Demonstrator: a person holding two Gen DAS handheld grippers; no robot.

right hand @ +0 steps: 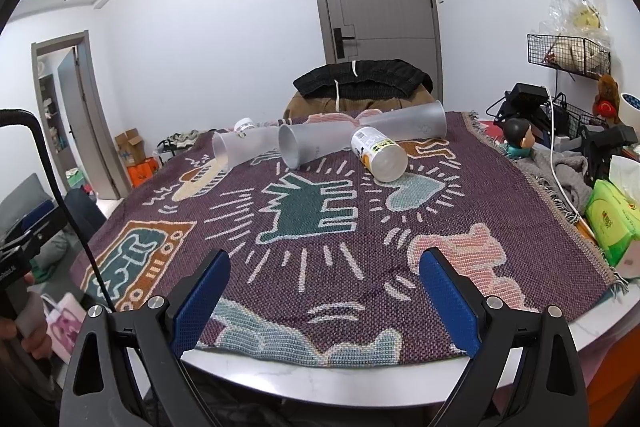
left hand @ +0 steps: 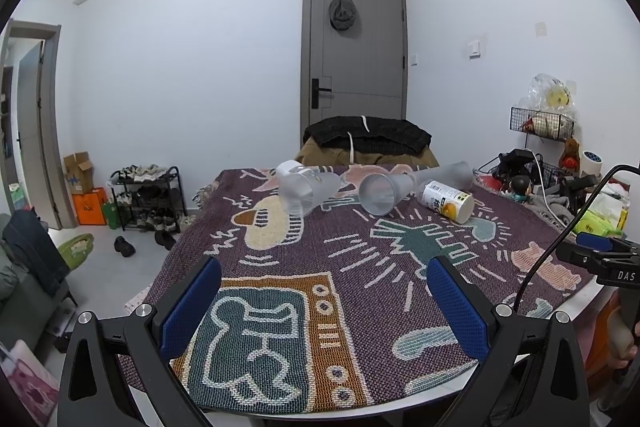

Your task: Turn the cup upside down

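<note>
Both tools sit low at the near edge of the surface (right hand: 400, 383), pointing across it twd the far side. Left tool (left hand: 324, 307): blue pads spread wide, nothing btwn them. Right tool (right hand: 325, 301): same, pads wide apart, gripping nothing. In the left wrist view the right tool shows at the far right edge, a black cable arcing over it.

The surface is covered w/ a purple woven cloth (right hand: 360, 247) w/ cartoon figures (green dog shape mid-cloth, pink figure near right, orange-framed panel near left).

All cups lie on their sides along the far part of the cloth, well apart from both tools:
- Frosted cup (left hand: 378, 193), centre, mouth facing roughly twd the cameras.
- Clear cup (left hand: 306, 193) to its left, mouth twd the near-left; a white-lidded jar (right hand: 245, 125) lies just behind it.
- Tall frosted cup (right hand: 416, 127) behind, lying across, open end twd the right.
- White printed cup (left hand: 448, 201) w/ yellow fruit graphic, right of centre, flat end pointing near-right in the right wrist view. It looks to touch the centre frosted cup, but can't tell for sure.

Past the far edge: a chair draped w/ dark clothing (left hand: 366, 137), grey door (left hand: 356, 43) w/ a cap hanging on it. Right side of the surface has clutter: green tissue pack (right hand: 614, 223), figurine (right hand: 518, 137), cables, wire basket (right hand: 568, 53) on the wall. Shoe rack (left hand: 148, 195) on the floor at left.
</note>
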